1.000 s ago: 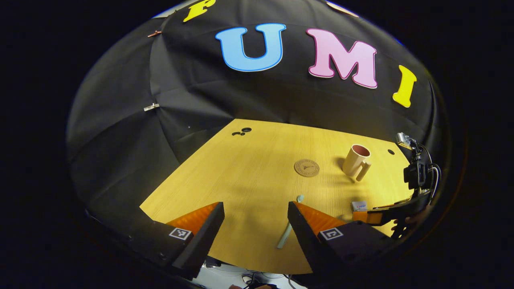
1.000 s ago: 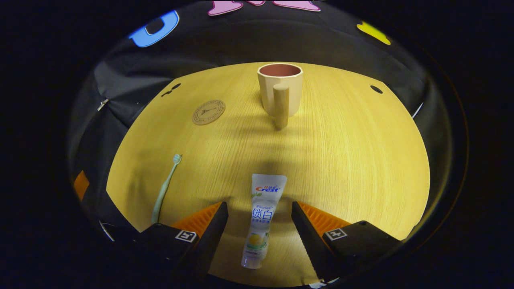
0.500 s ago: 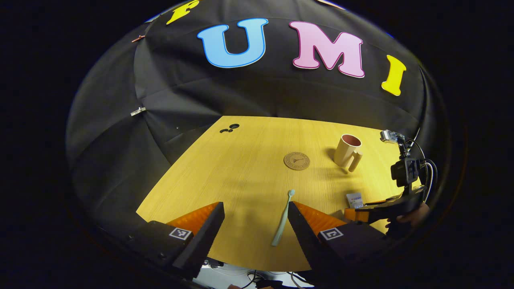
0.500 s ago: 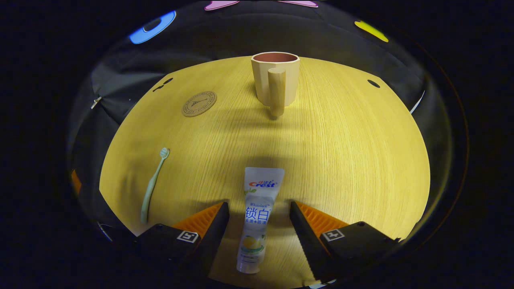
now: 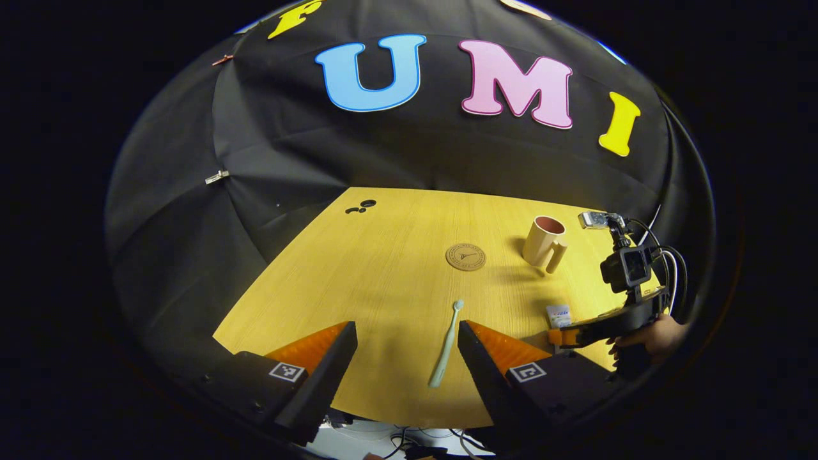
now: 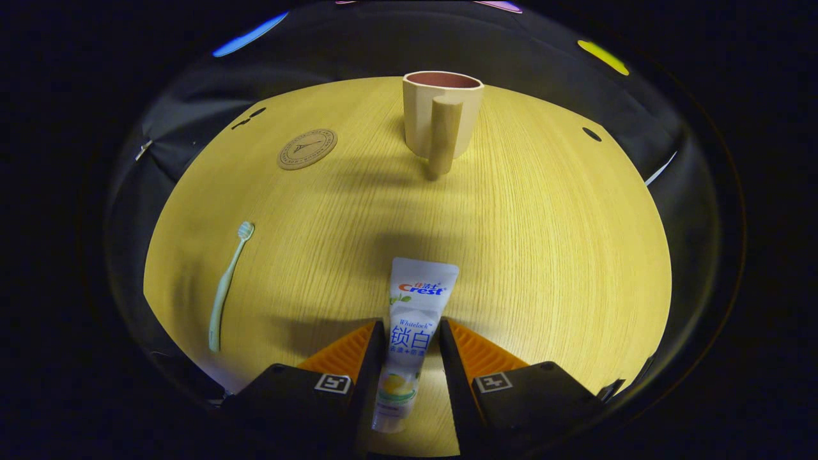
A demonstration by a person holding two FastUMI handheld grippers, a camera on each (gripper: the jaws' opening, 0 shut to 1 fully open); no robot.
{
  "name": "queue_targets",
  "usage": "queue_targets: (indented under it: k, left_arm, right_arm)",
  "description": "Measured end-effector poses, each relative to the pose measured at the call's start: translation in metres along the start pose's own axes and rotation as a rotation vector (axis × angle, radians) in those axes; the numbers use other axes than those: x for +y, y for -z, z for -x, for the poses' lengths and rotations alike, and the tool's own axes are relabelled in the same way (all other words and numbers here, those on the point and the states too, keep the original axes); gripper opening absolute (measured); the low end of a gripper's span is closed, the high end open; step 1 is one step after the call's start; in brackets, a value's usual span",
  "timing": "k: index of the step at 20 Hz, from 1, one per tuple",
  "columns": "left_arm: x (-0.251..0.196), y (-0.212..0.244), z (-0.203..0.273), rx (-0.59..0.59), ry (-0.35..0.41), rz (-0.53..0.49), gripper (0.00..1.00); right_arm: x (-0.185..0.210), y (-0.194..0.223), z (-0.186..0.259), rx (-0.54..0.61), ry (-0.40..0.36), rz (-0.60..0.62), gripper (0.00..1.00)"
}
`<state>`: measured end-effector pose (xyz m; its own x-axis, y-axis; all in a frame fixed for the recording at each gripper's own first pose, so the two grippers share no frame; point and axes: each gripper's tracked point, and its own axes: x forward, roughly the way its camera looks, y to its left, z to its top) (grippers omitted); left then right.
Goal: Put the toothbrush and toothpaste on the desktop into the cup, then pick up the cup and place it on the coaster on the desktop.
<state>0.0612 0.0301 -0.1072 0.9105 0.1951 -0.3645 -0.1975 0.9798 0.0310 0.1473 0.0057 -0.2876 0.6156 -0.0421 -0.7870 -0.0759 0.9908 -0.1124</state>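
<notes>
A white toothpaste tube (image 6: 414, 319) lies flat on the wooden desktop (image 6: 543, 243), and my right gripper (image 6: 411, 327) is shut on its lower half, both fingers pressing its sides. The beige cup (image 6: 442, 115) stands upright straight ahead, handle toward me. A pale green toothbrush (image 5: 445, 345) lies between the fingers of my open left gripper (image 5: 406, 329), close to the right finger. The round cork coaster (image 5: 465, 257) sits beyond it, with the cup (image 5: 544, 243) to its right. In the left gripper view the right gripper (image 5: 555, 337) holds the toothpaste (image 5: 559, 314).
In the right gripper view the coaster (image 6: 307, 148) lies left of the cup and the toothbrush (image 6: 227, 287) near the left edge. Small dark holes (image 5: 361, 207) mark the desktop's far corner. A hand (image 5: 652, 335) holds the right gripper. Black cloth walls the desk.
My right gripper's fingers closed from wide apart onto the toothpaste tube. My left gripper shifted so the toothbrush now lies between its fingers instead of partly behind the right one.
</notes>
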Motion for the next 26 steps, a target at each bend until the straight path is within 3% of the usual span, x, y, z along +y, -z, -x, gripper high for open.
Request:
queue_targets:
  k: [1, 3, 4, 5, 8, 14, 20, 26]
  left_arm:
    - [0.001, 0.003, 0.001, -0.001, 0.004, 0.0, 1.0]
    - [0.004, 0.007, 0.004, -0.002, 0.009, 0.002, 1.0]
    - [0.007, 0.009, 0.005, -0.002, 0.01, 0.004, 1.0]
    - [0.009, 0.012, 0.005, -0.003, 0.012, 0.006, 1.0]
    - [0.014, 0.018, 0.004, 0.006, 0.019, 0.012, 1.0]
    - [0.005, 0.032, -0.016, 0.057, 0.11, 0.009, 1.0]
    - [-0.025, 0.06, -0.071, 0.178, 0.19, -0.059, 0.96]
    - [-0.055, 0.083, -0.114, 0.278, 0.233, -0.083, 0.91]
  right_arm:
    - [0.0, -0.003, 0.004, -0.009, -0.003, -0.008, 0.55]
    - [0.003, 0.0, 0.002, -0.031, 0.006, -0.025, 0.41]
    - [0.004, 0.002, 0.003, -0.04, 0.004, -0.018, 0.43]
    - [0.007, 0.002, 0.003, -0.037, -0.003, -0.008, 0.31]
    - [0.011, 0.004, 0.004, -0.03, -0.035, -0.002, 0.24]
    - [-0.003, 0.002, 0.024, -0.041, -0.092, -0.107, 0.23]
    - [-0.034, -0.007, 0.069, -0.124, -0.098, -0.059, 0.23]
    - [-0.057, -0.003, 0.091, -0.135, -0.136, -0.11, 0.23]
